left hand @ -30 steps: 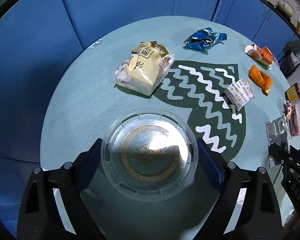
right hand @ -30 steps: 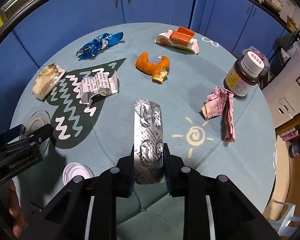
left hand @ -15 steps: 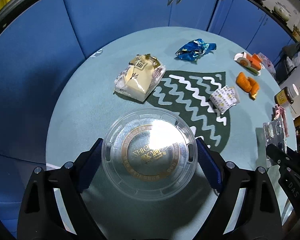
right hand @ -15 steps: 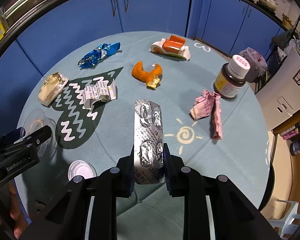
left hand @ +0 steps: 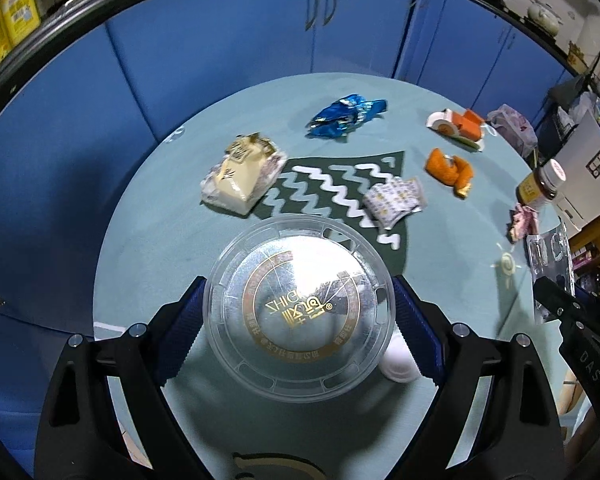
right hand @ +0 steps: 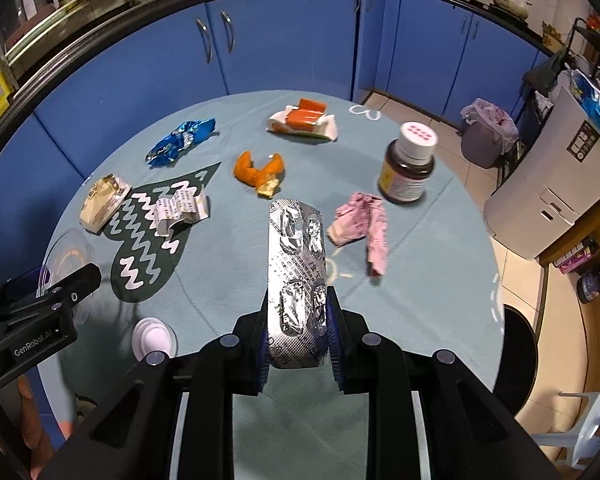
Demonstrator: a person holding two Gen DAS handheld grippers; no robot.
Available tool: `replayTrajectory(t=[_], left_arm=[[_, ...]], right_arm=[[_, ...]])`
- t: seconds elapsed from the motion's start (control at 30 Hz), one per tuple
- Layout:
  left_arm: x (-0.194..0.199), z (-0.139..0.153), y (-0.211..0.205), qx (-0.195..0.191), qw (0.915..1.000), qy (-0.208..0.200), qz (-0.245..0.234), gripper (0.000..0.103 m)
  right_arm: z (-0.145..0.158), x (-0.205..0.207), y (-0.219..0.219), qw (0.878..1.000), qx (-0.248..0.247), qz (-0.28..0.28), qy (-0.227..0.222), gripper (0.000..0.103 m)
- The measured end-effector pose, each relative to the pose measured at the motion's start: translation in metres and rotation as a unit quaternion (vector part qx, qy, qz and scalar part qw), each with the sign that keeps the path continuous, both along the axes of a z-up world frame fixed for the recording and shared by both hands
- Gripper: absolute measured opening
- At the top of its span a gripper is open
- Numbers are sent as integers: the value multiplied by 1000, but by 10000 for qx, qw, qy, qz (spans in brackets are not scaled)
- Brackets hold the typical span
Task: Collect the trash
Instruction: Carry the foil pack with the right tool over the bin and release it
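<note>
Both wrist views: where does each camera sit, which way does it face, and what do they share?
Left wrist: on the left gripper, angled down at the table; its fingers clamp a clear plastic lid.
Right wrist: on the right gripper, angled down; its fingers pinch a foil blister pack.
Shared: blue wrapper, orange peel, white cap, each other's gripper.

Open tablecloth [right hand: 440,280] right of pink wrapper [right hand: 362,226]; brown bottle [right hand: 408,168] behind.

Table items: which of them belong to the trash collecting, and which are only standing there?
Trash: clear plastic lid in left gripper, foil blister pack in right gripper, blue wrapper, orange peel, pink paper.

Not trash, probably: brown pill bottle, tablecloth.
</note>
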State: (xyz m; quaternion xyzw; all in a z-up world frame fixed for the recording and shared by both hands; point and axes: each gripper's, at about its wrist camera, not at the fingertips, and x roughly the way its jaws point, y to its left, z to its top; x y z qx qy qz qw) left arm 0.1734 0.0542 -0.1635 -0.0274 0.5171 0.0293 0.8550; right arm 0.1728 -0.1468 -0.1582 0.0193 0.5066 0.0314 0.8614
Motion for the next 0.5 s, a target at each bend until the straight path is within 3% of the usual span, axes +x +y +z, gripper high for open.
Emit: replayTrajectory(t=[0.5], left_arm=[[-3,17,-62,137,9985,-154,-499,88]], right_arm=[[10,-15,-55,9988,154,-436,-131,23]])
